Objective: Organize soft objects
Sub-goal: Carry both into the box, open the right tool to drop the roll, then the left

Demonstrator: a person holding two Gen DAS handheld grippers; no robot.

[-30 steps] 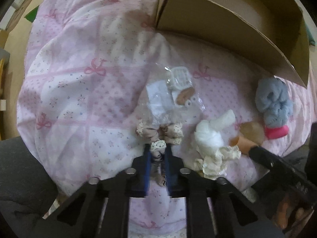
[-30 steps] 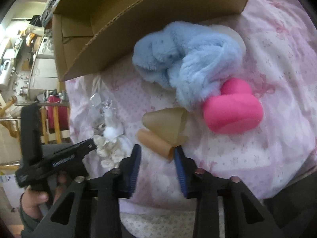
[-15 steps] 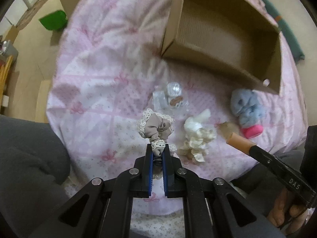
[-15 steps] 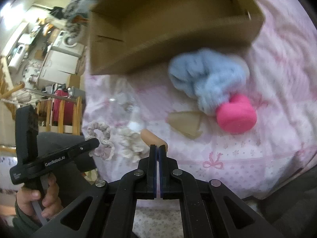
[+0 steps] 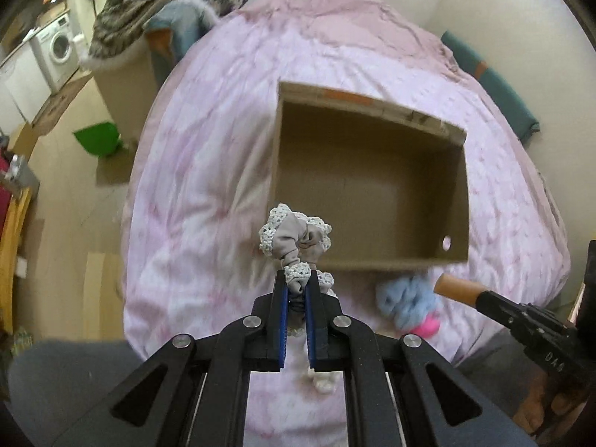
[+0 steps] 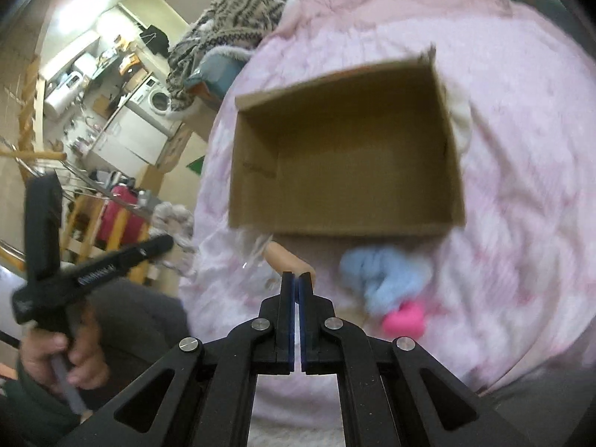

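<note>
My left gripper (image 5: 297, 283) is shut on a beige lace-trimmed scrunchie (image 5: 294, 240) and holds it in the air near the front left corner of an open cardboard box (image 5: 452, 201). My right gripper (image 6: 297, 279) is shut on a tan cone-shaped soft piece (image 6: 287, 257), held above the bed just in front of the box (image 6: 253, 205). The tan piece also shows in the left wrist view (image 5: 456, 287). A blue fluffy scrunchie (image 6: 383, 270) and a pink soft object (image 6: 406, 319) lie on the pink bedspread (image 6: 521, 149) before the box.
A patterned blanket (image 5: 175, 3) lies piled at the bed's far left. A washing machine (image 5: 59, 48), a green bin (image 5: 98, 141) and cluttered shelves stand on the floor to the left. A teal cushion (image 5: 495, 85) lies along the wall at right.
Both grippers have lifted their objects off the bed and moved toward the box. The right gripper closed on the tan piece a second ago.
</note>
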